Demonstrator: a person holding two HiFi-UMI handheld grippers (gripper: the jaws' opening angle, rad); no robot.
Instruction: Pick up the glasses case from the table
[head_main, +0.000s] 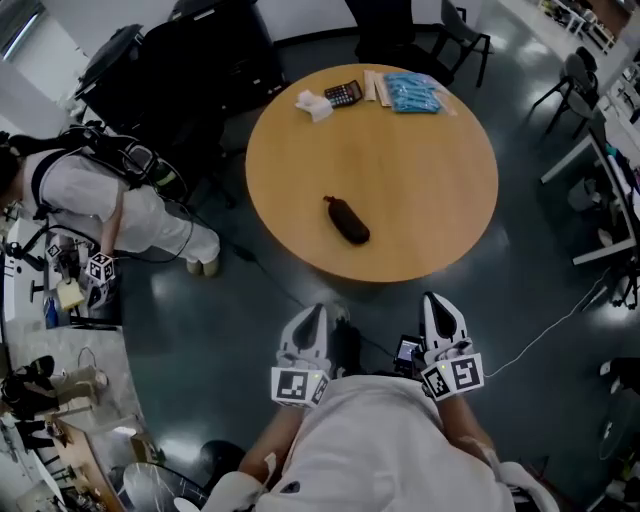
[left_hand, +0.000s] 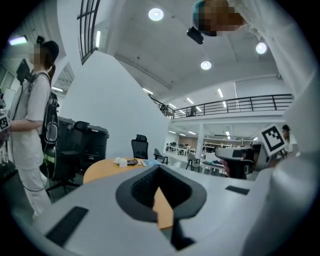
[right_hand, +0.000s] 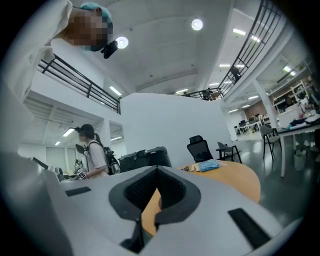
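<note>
A dark, elongated glasses case (head_main: 347, 220) lies on the round wooden table (head_main: 430, 190), a little toward its near edge. Both grippers hang over the floor, short of the table's near rim and close to my body. My left gripper (head_main: 313, 314) points at the table with its jaws together and nothing in them. To its right, my right gripper (head_main: 433, 302) is the same, shut and empty. In the left gripper view the shut jaws (left_hand: 159, 168) face the table top (left_hand: 102, 168). The right gripper view shows shut jaws (right_hand: 157, 171) with the table (right_hand: 235, 176) beyond; the case is hidden there.
At the table's far edge lie a white tissue (head_main: 314, 103), a calculator (head_main: 343, 93), wooden sticks (head_main: 377, 85) and a blue packet (head_main: 415, 92). A person (head_main: 110, 205) bends over at the left. Black office chairs (head_main: 462, 35) stand beyond the table; a cable (head_main: 560, 325) crosses the floor at right.
</note>
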